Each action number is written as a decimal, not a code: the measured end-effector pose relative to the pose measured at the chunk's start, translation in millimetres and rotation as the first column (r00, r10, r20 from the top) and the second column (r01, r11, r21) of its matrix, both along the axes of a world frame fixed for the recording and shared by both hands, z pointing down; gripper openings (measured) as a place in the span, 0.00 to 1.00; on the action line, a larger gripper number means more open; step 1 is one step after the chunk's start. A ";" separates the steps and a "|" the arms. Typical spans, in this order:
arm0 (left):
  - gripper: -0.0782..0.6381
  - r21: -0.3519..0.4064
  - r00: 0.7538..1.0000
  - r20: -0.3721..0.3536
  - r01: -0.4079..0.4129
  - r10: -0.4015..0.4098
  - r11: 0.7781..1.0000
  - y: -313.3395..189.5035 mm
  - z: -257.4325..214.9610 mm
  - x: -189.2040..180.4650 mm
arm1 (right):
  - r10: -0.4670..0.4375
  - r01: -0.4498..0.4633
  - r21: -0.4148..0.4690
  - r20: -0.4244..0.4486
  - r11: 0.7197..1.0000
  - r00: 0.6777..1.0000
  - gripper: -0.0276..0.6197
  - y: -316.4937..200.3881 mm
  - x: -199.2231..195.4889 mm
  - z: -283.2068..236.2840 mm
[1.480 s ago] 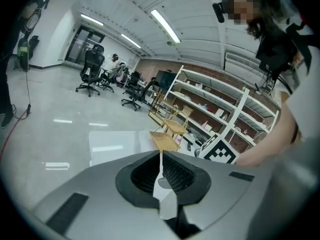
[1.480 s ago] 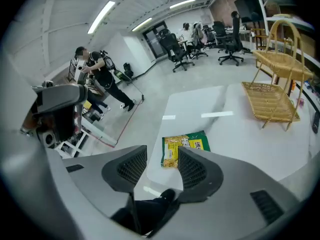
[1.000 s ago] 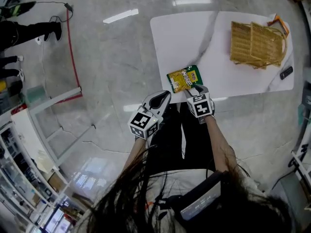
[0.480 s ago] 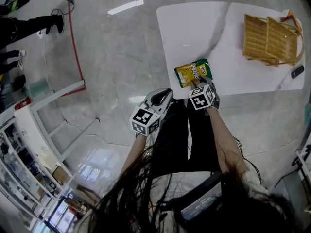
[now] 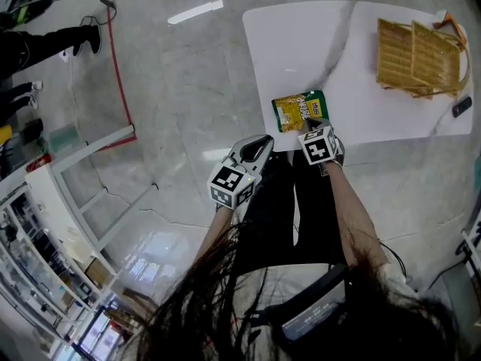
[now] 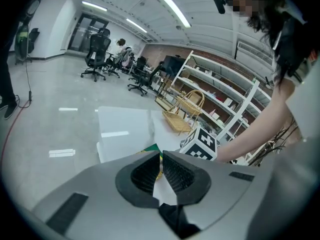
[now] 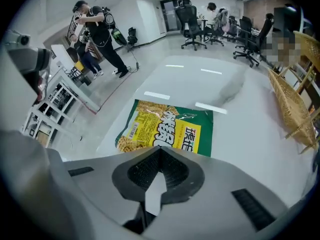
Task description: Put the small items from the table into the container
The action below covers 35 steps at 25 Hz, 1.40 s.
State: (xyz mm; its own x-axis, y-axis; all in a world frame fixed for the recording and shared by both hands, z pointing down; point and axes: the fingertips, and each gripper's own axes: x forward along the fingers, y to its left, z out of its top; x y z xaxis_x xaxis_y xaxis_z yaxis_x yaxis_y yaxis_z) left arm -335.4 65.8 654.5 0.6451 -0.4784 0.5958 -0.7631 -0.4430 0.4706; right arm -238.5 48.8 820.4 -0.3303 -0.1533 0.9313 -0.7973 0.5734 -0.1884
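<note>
There is one white table. On it lies one snack bag, yellow and green, flat, close to the near edge. At the far end of the table are two woven baskets, side by side and touching. Only woven straw shows inside them. The snack bag is well apart from them, not in either one. One small dark thing lies near the baskets, by the table's edge.

The person holds two grippers. The right gripper points down at the near edge of the snack bag. Its tongs are pressed together right there, but no view shows if the bag's edge is caught between them. The left gripper is just off the table's near corner. Its tongs are squeezed close with nothing between them.
</note>
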 end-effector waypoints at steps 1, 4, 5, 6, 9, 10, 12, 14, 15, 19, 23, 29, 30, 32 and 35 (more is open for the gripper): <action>0.12 0.001 1.000 -0.001 -0.002 0.002 1.000 -0.6 -0.8 2.0 | 0.013 -0.014 0.014 0.013 1.000 1.000 0.06 -1.7 -1.1 -4.0; 0.12 -0.001 1.000 -0.002 -0.019 0.019 1.000 0.9 0.5 7.1 | 0.063 -0.064 0.053 0.023 0.997 0.998 0.07 -7.3 0.7 -10.2; 0.12 -0.003 1.000 0.000 -0.027 0.027 1.000 2.2 1.6 8.2 | 0.068 -0.069 0.056 0.017 0.996 0.998 0.13 -7.9 1.7 -9.3; 0.12 -0.004 0.999 0.001 -0.035 0.035 0.999 3.7 2.7 9.1 | 0.060 -0.060 0.053 0.009 0.997 0.998 0.30 -7.3 2.1 -7.0; 0.12 -0.013 0.999 0.009 -0.046 0.046 0.999 7.3 4.9 8.9 | -0.043 0.044 0.031 -0.051 0.999 0.998 0.43 -1.0 3.1 5.2; 0.12 -0.016 0.999 0.012 -0.045 0.045 0.999 8.0 5.7 8.1 | -0.088 0.090 0.023 -0.075 0.996 0.993 0.43 1.2 3.6 9.5; 0.12 -0.022 0.999 0.015 -0.040 0.041 0.999 8.7 7.7 6.5 | -0.142 0.145 0.015 -0.102 0.989 0.985 0.43 1.3 4.9 13.8; 0.12 -0.027 0.999 0.015 -0.037 0.038 0.999 9.2 9.5 5.3 | -0.143 0.145 0.016 -0.106 0.989 0.984 0.42 -1.6 6.6 13.2; 0.12 -0.031 0.999 0.015 -0.038 0.038 0.999 9.4 10.2 5.0 | -0.133 0.135 0.019 -0.102 0.991 0.986 0.33 -2.5 7.7 12.6; 0.12 -0.031 0.999 0.013 -0.045 0.045 0.999 5.4 9.5 8.4 | -0.068 0.068 -0.006 -0.053 0.998 0.996 0.16 -1.3 12.3 11.0; 0.12 -0.017 0.999 0.003 -0.050 0.050 0.999 -2.1 4.0 13.0 | -0.012 0.012 -0.011 -0.028 1.000 1.000 0.11 -1.7 13.4 0.9; 0.12 0.010 0.996 0.013 -0.086 0.086 0.996 -7.1 -7.5 15.7 | 0.080 -0.080 0.006 0.023 0.997 0.997 0.11 -2.3 12.1 -28.9; 0.12 0.015 0.996 0.015 -0.090 0.090 0.996 -7.7 -10.4 15.3 | 0.095 -0.096 0.009 0.032 0.995 0.995 0.11 -3.2 12.5 -35.4; 0.12 0.024 0.996 0.019 -0.093 0.093 0.995 -8.1 -16.5 14.4 | 0.132 -0.133 0.017 0.052 0.991 0.990 0.11 -5.6 14.5 -49.3; 0.12 0.033 0.995 0.028 -0.100 0.099 0.994 -6.4 -25.4 12.6 | 0.202 -0.204 0.022 0.079 0.979 0.976 0.11 -7.3 19.6 -72.8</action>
